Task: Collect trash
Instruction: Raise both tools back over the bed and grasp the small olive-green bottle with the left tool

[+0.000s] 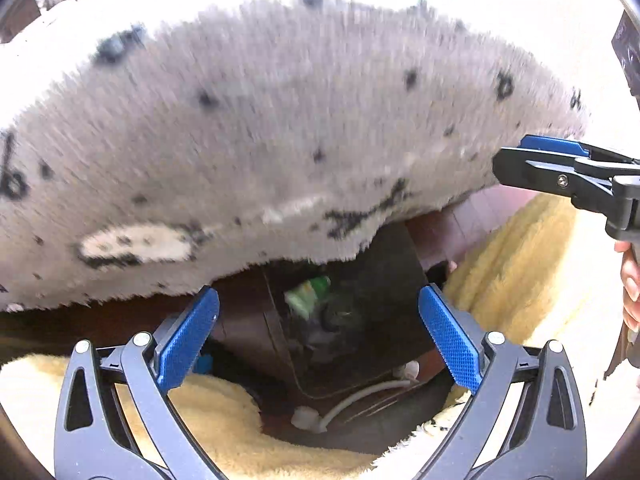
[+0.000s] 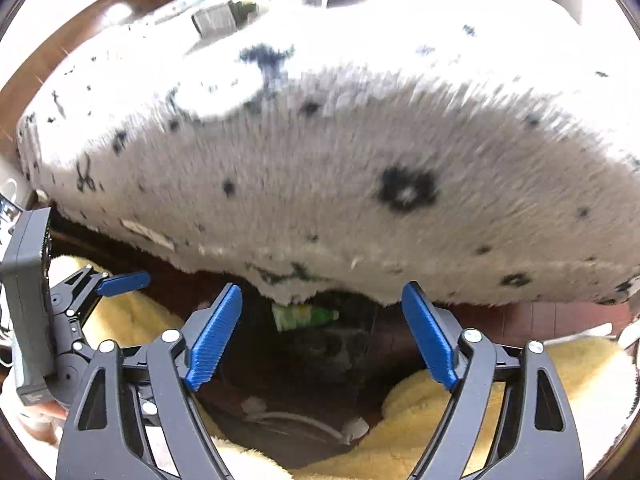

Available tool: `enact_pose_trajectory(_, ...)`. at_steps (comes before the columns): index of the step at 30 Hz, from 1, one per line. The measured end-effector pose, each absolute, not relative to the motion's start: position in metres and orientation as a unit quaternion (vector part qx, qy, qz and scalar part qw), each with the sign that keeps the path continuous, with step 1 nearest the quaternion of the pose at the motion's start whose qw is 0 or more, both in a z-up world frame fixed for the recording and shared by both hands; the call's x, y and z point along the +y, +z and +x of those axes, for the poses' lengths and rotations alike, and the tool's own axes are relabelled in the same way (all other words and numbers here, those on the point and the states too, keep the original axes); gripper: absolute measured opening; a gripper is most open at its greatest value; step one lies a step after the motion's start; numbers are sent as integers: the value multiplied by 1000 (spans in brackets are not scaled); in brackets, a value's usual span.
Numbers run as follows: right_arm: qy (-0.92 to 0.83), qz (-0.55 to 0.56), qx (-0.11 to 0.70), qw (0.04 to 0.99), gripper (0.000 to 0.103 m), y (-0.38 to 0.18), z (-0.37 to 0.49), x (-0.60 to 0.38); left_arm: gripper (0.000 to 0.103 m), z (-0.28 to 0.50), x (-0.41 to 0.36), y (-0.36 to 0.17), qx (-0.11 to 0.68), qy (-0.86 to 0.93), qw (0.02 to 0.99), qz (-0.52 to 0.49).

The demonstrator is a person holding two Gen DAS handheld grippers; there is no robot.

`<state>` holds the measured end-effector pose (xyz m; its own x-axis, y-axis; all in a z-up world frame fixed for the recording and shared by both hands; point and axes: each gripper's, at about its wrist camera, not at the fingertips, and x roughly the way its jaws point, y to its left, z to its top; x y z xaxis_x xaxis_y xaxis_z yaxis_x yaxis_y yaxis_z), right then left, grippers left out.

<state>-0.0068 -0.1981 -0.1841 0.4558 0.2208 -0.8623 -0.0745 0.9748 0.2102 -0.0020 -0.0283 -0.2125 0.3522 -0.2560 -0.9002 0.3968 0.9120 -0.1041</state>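
A crumpled green and white wrapper (image 1: 306, 294) (image 2: 304, 316) lies in a dark bag or bin (image 1: 384, 280) (image 2: 340, 348) below both grippers, partly under the edge of a shaggy grey blanket. My left gripper (image 1: 318, 300) hangs above it, open, with nothing between its blue pads. My right gripper (image 2: 322, 296) is open and empty as well, pointing down at the same spot. The left view shows the right gripper (image 1: 520, 160) from the side at the right edge. The right view shows the left gripper (image 2: 124, 280) at the lower left.
The grey blanket with black marks (image 1: 280, 120) (image 2: 320, 160) fills the upper half of both blurred views. Yellow fleece (image 1: 224, 420) (image 2: 460, 400) lies to either side of the dark wooden floor. A white cable with plugs (image 1: 352, 396) (image 2: 296, 420) lies on the floor below.
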Motion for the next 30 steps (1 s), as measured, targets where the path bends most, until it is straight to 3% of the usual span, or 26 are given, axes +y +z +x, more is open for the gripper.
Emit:
enact_pose_trajectory(17,81,69,425,899,90,-107,-2,-217,95,14,3,-110,422,-169,889,58)
enact_pose_trajectory(30,75,39,396,914,93,-80,33,-218,95,58,10,-85,381,-131,913,60)
